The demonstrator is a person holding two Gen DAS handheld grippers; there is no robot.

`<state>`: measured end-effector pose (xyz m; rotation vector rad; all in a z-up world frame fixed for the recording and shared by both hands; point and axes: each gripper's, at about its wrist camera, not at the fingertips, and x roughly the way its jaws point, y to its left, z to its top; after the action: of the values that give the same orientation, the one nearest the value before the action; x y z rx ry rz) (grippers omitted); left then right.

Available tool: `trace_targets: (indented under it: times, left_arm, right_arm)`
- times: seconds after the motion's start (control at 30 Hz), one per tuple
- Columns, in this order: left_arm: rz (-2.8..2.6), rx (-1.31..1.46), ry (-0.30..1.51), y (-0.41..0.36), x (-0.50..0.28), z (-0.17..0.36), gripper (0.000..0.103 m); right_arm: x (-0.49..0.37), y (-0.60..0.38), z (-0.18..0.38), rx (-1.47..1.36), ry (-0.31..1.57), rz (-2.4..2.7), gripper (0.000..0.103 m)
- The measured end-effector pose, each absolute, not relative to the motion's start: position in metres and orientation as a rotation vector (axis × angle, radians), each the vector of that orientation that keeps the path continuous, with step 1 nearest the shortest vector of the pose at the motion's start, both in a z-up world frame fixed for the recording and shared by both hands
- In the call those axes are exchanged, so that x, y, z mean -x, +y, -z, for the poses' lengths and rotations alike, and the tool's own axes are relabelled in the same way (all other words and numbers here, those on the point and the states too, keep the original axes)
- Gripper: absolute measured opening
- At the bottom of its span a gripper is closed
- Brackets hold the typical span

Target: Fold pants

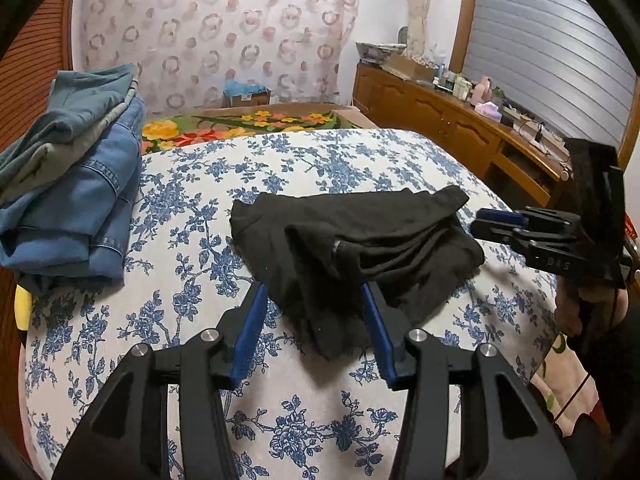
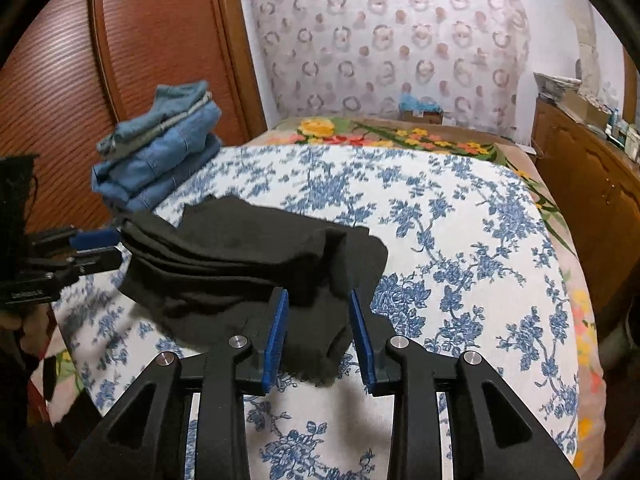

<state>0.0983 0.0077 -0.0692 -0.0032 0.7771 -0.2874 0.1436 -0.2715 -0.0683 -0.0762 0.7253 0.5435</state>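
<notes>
The black pants (image 1: 352,248) lie folded in a thick bundle on the blue-flowered bed cover (image 1: 280,168). My left gripper (image 1: 316,300) is open, its blue pads on either side of the bundle's near corner. In the right wrist view the pants (image 2: 248,264) lie in stacked layers. My right gripper (image 2: 318,304) is open around their near end. The right gripper also shows in the left wrist view (image 1: 500,224) at the pants' right edge. The left gripper shows in the right wrist view (image 2: 96,246) at the pants' left edge.
A stack of folded jeans and green-blue trousers (image 1: 72,184) sits at the bed's left side, also in the right wrist view (image 2: 160,148). A wooden wardrobe (image 2: 100,60) stands left, a cluttered wooden dresser (image 1: 460,120) right. A flowered blanket (image 1: 248,124) lies behind.
</notes>
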Motion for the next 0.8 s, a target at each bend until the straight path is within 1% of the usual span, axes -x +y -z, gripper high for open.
trace_targets:
  times: [0.17,0.37,0.4,0.43,0.67,0.7,0.8]
  left_arm:
    - [0.277,-0.032,0.811,0.002,-0.117,0.079,0.05]
    - [0.241,-0.055,0.821,-0.003,-0.15,0.082,0.05]
    - [0.233,-0.057,0.822,-0.004,-0.154,0.082,0.05]
    - [0.229,-0.058,0.823,-0.004,-0.158,0.082,0.05]
    - [0.191,-0.021,0.84,0.003,-0.168,0.09,0.05]
    - [0.189,-0.021,0.837,0.004,-0.167,0.09,0.05]
    - [0.183,-0.021,0.839,0.005,-0.168,0.091,0.05]
  right_arm:
    - [-0.167,-0.253,0.069,0.12,0.764,-0.573,0.032]
    - [-0.189,-0.237,0.07,0.198,0.763,-0.566,0.031]
    - [-0.194,-0.237,0.07,0.195,0.767,-0.567,0.022]
    - [-0.198,-0.236,0.07,0.189,0.773,-0.576,0.006]
    - [-0.215,-0.25,0.065,0.077,0.738,-0.589,0.002]
    - [-0.215,-0.252,0.064,0.066,0.727,-0.579,0.0]
    - [-0.216,-0.256,0.062,0.041,0.708,-0.558,0.0]
